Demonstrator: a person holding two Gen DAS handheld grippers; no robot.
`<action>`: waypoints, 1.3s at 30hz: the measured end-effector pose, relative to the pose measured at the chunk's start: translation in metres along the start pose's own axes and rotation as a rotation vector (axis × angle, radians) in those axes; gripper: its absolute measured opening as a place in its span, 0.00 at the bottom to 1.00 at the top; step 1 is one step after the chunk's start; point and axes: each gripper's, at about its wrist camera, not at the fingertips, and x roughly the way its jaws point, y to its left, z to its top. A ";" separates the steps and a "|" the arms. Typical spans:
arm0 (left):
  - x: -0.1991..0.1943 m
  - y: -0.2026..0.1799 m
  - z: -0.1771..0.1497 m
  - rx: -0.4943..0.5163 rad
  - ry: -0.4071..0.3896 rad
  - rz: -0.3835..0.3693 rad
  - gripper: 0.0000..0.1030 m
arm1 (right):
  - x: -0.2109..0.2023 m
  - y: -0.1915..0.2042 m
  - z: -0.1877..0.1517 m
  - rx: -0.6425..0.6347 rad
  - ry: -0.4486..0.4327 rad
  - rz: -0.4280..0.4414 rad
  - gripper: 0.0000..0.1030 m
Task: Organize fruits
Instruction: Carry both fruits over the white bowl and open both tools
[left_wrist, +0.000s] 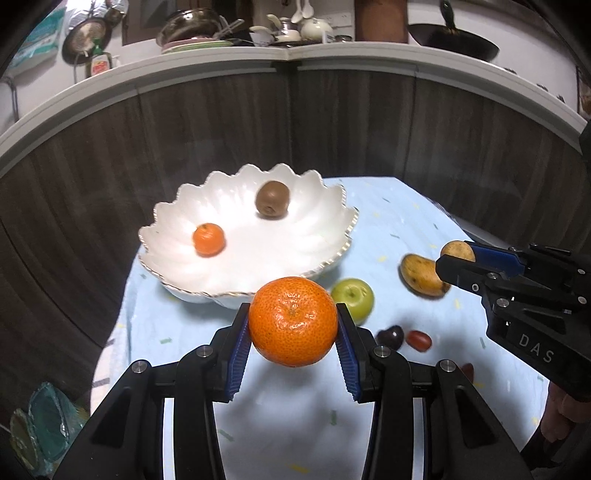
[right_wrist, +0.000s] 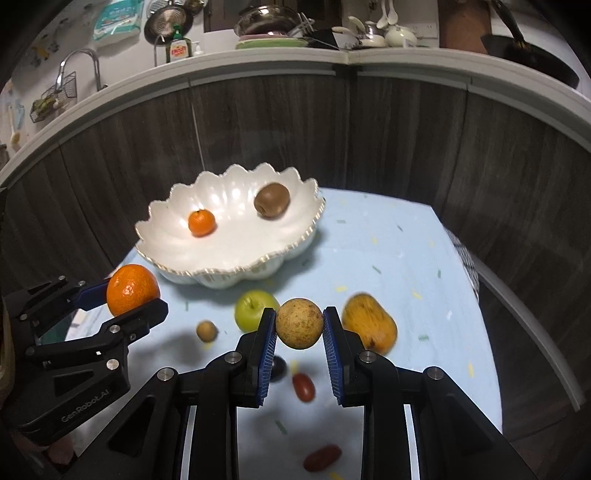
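The black right gripper (left_wrist: 458, 258) has the letters "DAS" on its side, and the black left gripper (right_wrist: 135, 297) says "GenRobot.AI". Far off on the counter stands a green dish soap bottle (right_wrist: 178, 46) with a red label that is too small to read.

The left gripper (left_wrist: 293, 326) is clamped on a big round orange tangerine (left_wrist: 293, 320) with bumpy skin, held up above the light blue tablecloth (left_wrist: 388, 229) just in front of the bowl. The right gripper (right_wrist: 300, 328) is clamped on a small round tan fruit with brown speckles (right_wrist: 299, 323), held up over the near middle of the cloth.

The white bowl with a wavy gold-edged rim (right_wrist: 236, 254) sits at the far left of the cloth. Inside it are a small orange tangerine (right_wrist: 201, 222) on the left and a brown fuzzy kiwi (right_wrist: 272, 199) on the right.

On the cloth near the bowl lie a green apple (right_wrist: 251, 308), a yellow-orange mango (right_wrist: 369, 326), a tiny round tan fruit (right_wrist: 206, 330), a dark purple fruit (left_wrist: 389, 336) and two red cherry tomatoes (right_wrist: 303, 386).
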 end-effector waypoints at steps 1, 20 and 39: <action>-0.001 0.003 0.002 -0.005 -0.006 0.005 0.41 | 0.000 0.002 0.003 -0.004 -0.004 0.001 0.26; 0.007 0.058 0.043 -0.073 -0.063 0.051 0.41 | 0.022 0.031 0.056 -0.040 -0.070 0.021 0.26; 0.047 0.089 0.084 -0.114 -0.051 0.070 0.41 | 0.074 0.026 0.100 0.028 -0.045 0.030 0.26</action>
